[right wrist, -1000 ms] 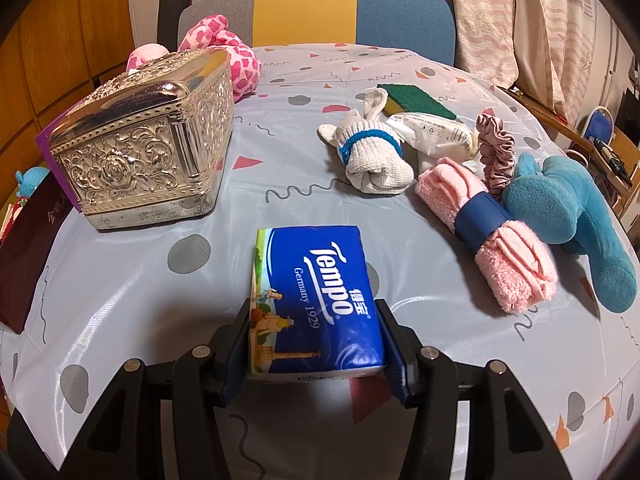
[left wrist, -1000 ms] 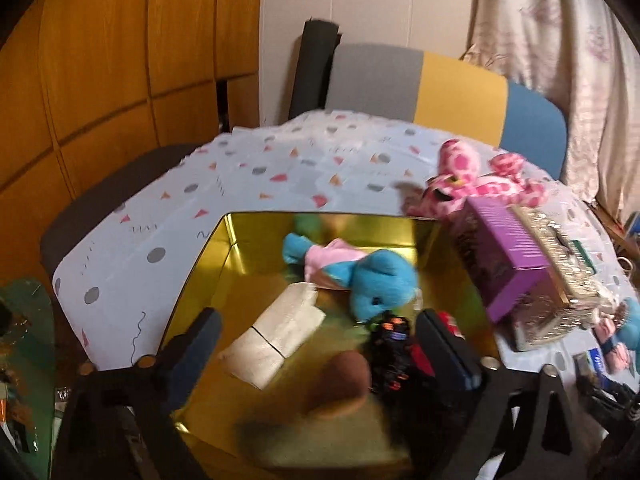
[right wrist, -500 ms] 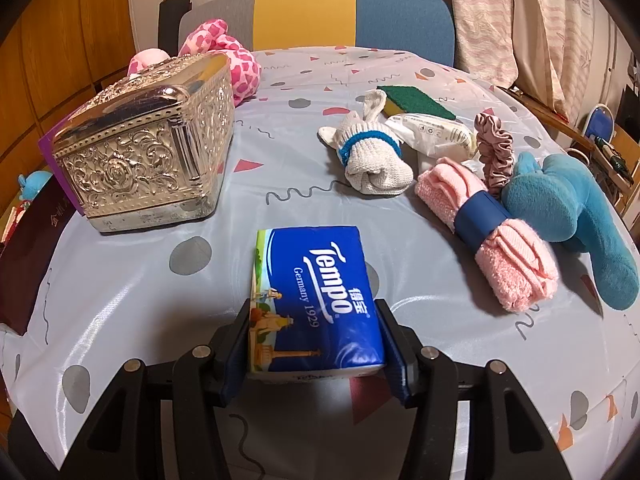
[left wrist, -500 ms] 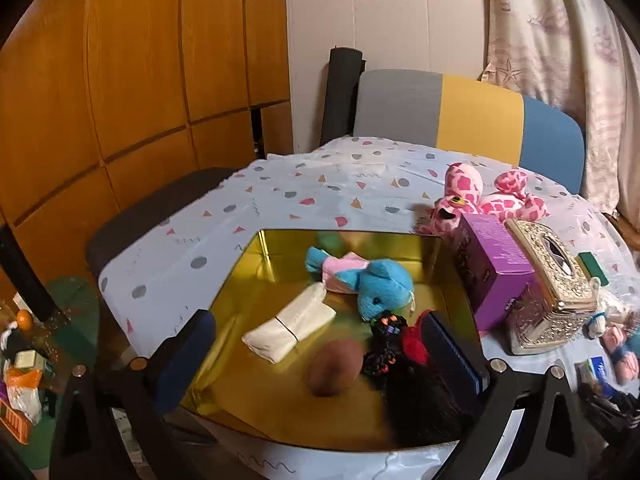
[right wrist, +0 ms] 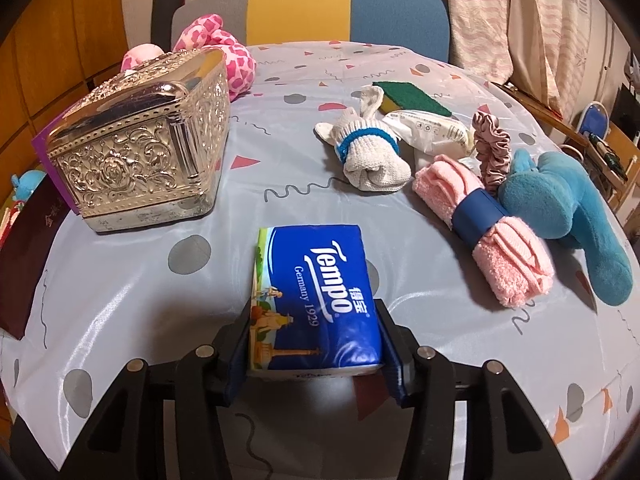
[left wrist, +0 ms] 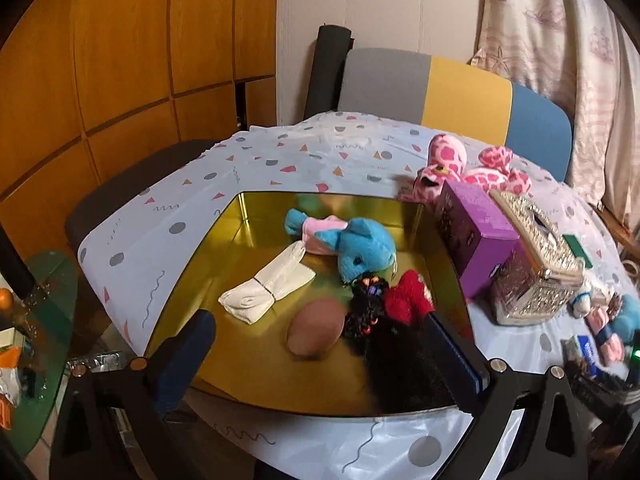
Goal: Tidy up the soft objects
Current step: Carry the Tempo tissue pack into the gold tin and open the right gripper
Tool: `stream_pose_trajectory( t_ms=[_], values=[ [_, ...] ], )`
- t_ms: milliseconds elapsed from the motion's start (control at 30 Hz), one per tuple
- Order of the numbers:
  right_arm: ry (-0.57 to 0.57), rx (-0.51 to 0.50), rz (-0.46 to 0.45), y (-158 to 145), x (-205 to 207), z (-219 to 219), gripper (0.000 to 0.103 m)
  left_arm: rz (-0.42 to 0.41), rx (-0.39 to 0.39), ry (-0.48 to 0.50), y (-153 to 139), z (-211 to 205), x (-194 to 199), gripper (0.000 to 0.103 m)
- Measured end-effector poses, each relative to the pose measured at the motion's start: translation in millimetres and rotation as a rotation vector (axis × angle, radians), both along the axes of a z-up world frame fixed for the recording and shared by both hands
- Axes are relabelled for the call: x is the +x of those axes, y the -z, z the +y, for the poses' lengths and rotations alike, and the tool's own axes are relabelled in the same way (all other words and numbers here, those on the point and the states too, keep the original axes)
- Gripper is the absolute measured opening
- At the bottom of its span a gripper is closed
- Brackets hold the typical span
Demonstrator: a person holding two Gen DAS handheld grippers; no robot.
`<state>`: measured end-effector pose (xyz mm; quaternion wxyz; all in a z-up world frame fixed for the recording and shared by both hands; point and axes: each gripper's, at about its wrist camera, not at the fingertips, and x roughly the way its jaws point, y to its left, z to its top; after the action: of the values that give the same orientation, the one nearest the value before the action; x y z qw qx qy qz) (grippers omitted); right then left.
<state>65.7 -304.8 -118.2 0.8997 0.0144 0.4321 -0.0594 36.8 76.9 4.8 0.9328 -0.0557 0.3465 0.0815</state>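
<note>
My left gripper is open and empty above the near side of a gold tray. The tray holds a blue plush toy, a rolled white cloth, a brown ball, a red plush piece and a black doll. My right gripper is shut on a blue Tempo tissue pack resting on the tablecloth. A white sock bundle, a pink towel roll, a blue plush and a pink scrunchie lie to its right.
A silver ornate box and a purple box stand between tray and right gripper. A pink spotted plush lies behind them. A green sponge and a white tube lie far right. A chair stands behind the table.
My left gripper has pulled back and up from the tray, so more of the tray and table shows. The right gripper has stayed still, shut on the tissue pack.
</note>
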Motion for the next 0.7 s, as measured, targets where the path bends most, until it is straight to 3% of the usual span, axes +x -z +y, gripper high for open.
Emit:
stream_pose_trajectory(
  t_ms=[133, 367, 700],
  values=[
    [0.027, 0.01, 0.017, -3, -1, 2, 0.053, 0.017, 0.023, 0.022, 7, -2, -1, 0.103],
    [0.011, 0.076, 0.061, -10, -6, 10, 0.053, 0.042, -0.003, 0.045, 16, 3, -2, 0.103],
    [-0.141, 0.17, 0.017, -42, -16, 60, 0.053, 0.053, -0.022, 0.031, 25, 15, -3, 0.103]
  ],
)
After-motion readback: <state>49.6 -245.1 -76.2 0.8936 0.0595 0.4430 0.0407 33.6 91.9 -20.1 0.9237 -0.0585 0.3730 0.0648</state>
